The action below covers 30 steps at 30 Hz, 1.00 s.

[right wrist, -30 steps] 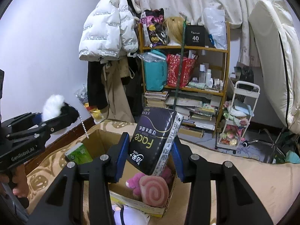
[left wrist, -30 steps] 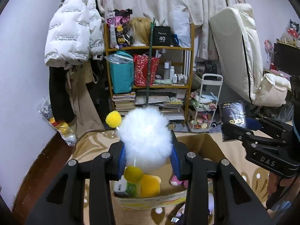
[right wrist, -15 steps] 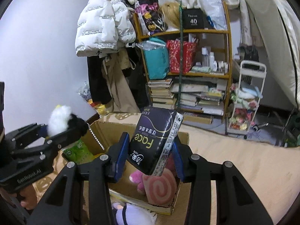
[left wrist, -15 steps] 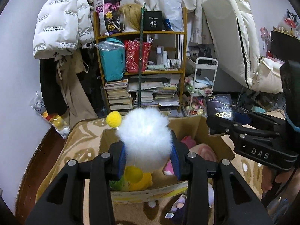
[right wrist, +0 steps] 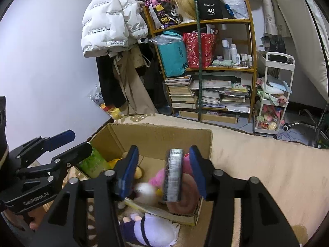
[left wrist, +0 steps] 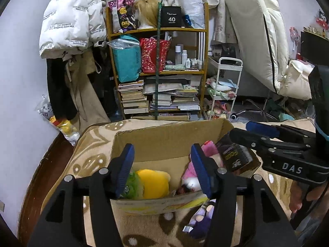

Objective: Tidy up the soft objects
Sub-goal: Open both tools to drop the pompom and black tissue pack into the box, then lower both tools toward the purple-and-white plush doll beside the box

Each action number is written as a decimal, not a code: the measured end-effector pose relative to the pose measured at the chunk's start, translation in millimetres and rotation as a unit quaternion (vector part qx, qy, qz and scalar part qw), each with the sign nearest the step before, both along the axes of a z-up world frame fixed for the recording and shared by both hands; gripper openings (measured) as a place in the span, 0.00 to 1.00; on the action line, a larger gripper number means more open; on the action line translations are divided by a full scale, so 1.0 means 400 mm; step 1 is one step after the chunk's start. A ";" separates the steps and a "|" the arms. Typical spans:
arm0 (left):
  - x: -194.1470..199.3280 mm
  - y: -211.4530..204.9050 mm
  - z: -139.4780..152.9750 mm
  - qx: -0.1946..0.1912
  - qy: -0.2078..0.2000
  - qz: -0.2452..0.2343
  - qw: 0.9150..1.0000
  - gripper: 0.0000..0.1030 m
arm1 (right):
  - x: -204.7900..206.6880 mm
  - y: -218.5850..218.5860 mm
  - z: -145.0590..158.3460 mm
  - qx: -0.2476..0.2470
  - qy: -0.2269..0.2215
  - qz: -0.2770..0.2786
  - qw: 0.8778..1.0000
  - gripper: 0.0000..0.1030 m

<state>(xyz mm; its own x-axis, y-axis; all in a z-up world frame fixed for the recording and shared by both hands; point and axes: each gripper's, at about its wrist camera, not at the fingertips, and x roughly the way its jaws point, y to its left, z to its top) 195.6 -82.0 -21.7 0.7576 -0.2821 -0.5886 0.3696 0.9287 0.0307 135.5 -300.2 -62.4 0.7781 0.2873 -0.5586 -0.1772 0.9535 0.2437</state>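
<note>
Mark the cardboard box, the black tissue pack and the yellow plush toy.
cardboard box [left wrist: 164, 142]: left wrist view, inner back wall.
black tissue pack [right wrist: 173, 175]: right wrist view, narrow edge facing the camera.
yellow plush toy [left wrist: 153, 183]: left wrist view, body.

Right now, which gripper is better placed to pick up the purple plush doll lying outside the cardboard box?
Probably left gripper: its jaws are empty; the purple plush doll lies just below.

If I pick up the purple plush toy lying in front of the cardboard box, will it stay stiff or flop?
The purple plush toy looks stuffed and fabric-covered, so it is probably light and squashy. It lies slumped on the blanket, so it likely flops. Rolling seems unlikely.
</note>
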 end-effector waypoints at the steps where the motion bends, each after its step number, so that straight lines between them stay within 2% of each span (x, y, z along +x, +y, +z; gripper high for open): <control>1: -0.003 0.005 0.002 -0.001 0.002 0.002 1.000 0.57 | -0.002 -0.001 0.002 0.001 0.000 -0.002 1.000 0.56; 2: -0.008 0.009 0.003 -0.001 0.004 0.004 1.000 0.60 | -0.006 -0.001 0.005 0.001 0.000 -0.004 1.000 0.58; 5: -0.022 0.022 0.006 0.002 0.006 0.009 1.000 0.64 | -0.026 -0.004 0.014 0.008 0.000 -0.011 1.000 0.72; 7: -0.029 0.025 0.009 0.002 0.010 0.009 1.000 0.66 | -0.043 -0.007 0.021 0.014 0.000 -0.014 1.000 0.76; 11: -0.056 0.040 0.012 0.003 0.019 0.015 1.000 0.81 | -0.071 -0.006 0.030 0.017 0.006 -0.016 1.000 0.88; 14: -0.077 0.050 0.011 0.004 0.027 0.015 1.000 0.84 | -0.092 -0.006 0.035 0.017 0.008 -0.016 1.000 0.90; 17: -0.102 0.057 0.004 0.018 0.037 0.015 0.999 0.91 | -0.111 -0.004 0.036 0.016 0.014 -0.017 1.000 0.97; 22: -0.132 0.061 -0.008 0.042 0.045 0.012 0.998 0.91 | -0.138 0.002 0.028 0.007 0.030 -0.017 0.999 0.98; 30: -0.155 0.058 -0.037 0.050 0.069 0.006 0.996 0.91 | -0.166 0.015 -0.012 -0.001 0.057 -0.014 0.998 0.98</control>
